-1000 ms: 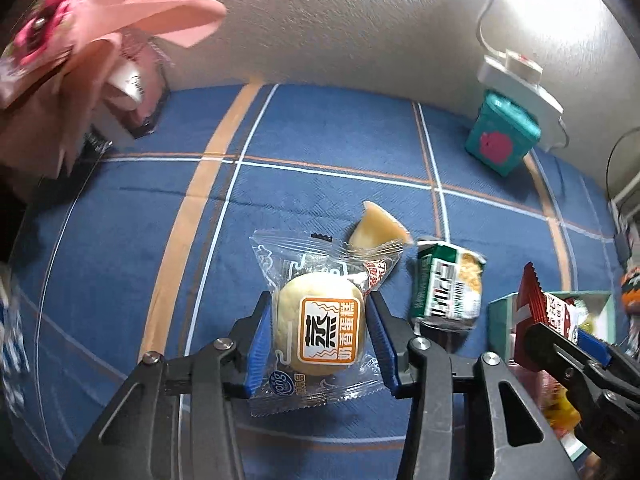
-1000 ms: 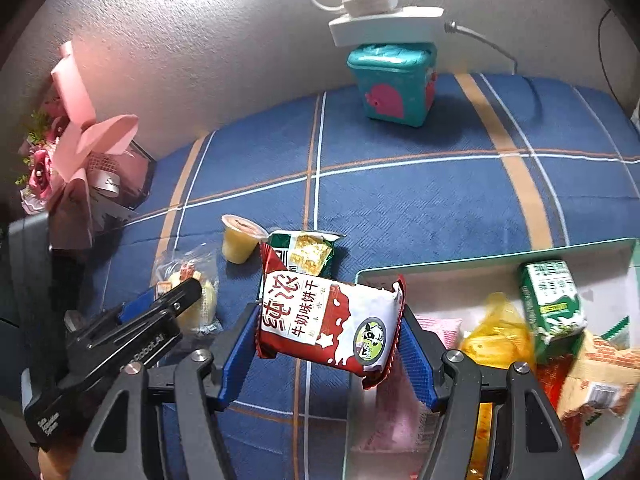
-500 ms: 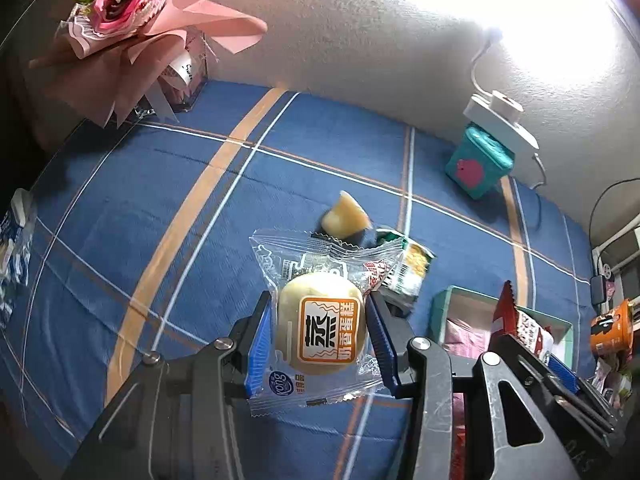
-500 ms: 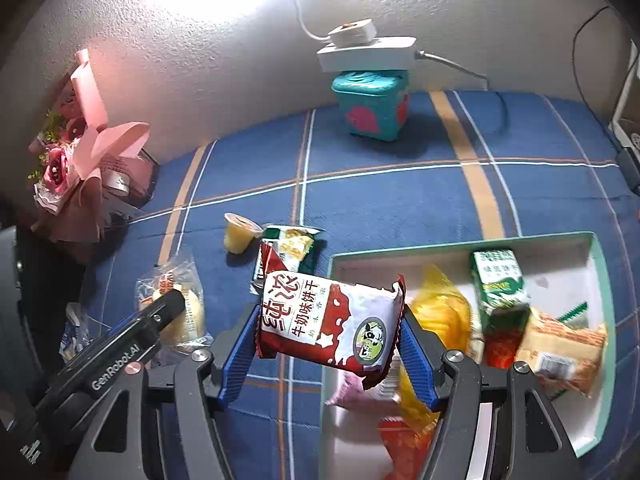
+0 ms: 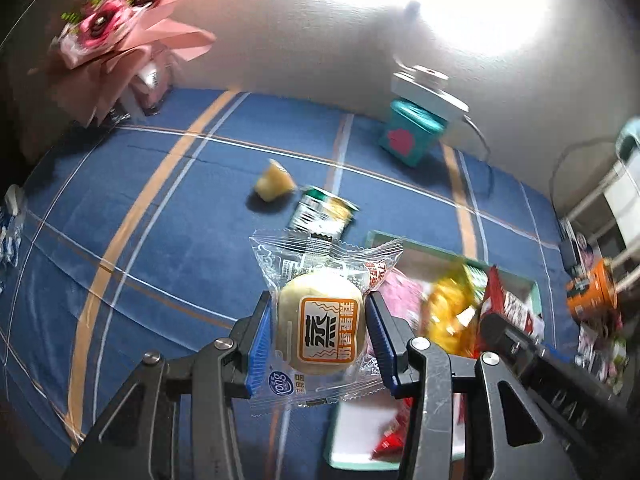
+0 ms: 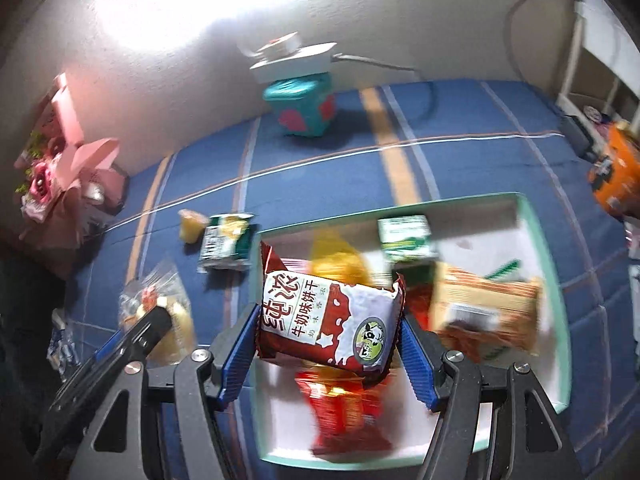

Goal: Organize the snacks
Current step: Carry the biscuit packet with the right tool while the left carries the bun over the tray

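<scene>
A soft steamed cake packet [image 5: 320,330] is pinched by the left gripper [image 5: 320,340] near the box's left edge [image 5: 384,237]. A light milk biscuit packet [image 6: 328,320] is pinched by the right gripper [image 6: 328,344] over the box. Both should be squeezed gently at the sides.

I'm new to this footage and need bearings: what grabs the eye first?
Two packets held up close: the left hand-held gripper clamps a clear-wrapped bun, the right hand-held gripper a red-and-white biscuit pack over the snack-filled tray. Behind, on the blue plaid cloth, a teal tin stands by the wall.
</scene>
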{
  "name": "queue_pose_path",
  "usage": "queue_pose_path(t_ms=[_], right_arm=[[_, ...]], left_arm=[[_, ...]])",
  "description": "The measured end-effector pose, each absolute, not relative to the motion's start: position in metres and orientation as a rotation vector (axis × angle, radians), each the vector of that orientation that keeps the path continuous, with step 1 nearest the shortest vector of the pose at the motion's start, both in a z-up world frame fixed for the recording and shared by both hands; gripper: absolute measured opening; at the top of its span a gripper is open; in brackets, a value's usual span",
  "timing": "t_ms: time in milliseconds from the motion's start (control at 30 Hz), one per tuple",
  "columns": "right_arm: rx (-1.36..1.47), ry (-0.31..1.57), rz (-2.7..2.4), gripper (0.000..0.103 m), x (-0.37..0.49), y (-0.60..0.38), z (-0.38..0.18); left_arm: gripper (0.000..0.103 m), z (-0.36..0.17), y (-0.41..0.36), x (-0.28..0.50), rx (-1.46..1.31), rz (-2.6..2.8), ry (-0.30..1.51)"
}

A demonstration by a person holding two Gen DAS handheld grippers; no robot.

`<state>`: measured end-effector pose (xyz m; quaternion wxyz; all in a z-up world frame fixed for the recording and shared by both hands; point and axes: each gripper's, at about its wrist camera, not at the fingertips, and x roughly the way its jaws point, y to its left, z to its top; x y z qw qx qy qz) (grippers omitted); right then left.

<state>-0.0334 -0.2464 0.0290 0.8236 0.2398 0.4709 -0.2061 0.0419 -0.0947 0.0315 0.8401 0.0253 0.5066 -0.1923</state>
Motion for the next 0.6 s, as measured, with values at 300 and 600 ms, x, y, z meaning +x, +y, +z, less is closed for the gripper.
queue_pose_path(t_ms=[300, 600], right_arm=[[0.536, 0.977, -0.559, 0.069, -0.086, -0.284, 0.038], [0.579, 1.048, -0.585, 0.069, -0.105, -0.297, 0.014]], left_arm=[[0.047, 0.023, -0.134, -0.001, 0.150, -0.565, 1.110], [0.047, 0.004, -0.125, -0.003, 0.223, -0.476, 1.135]])
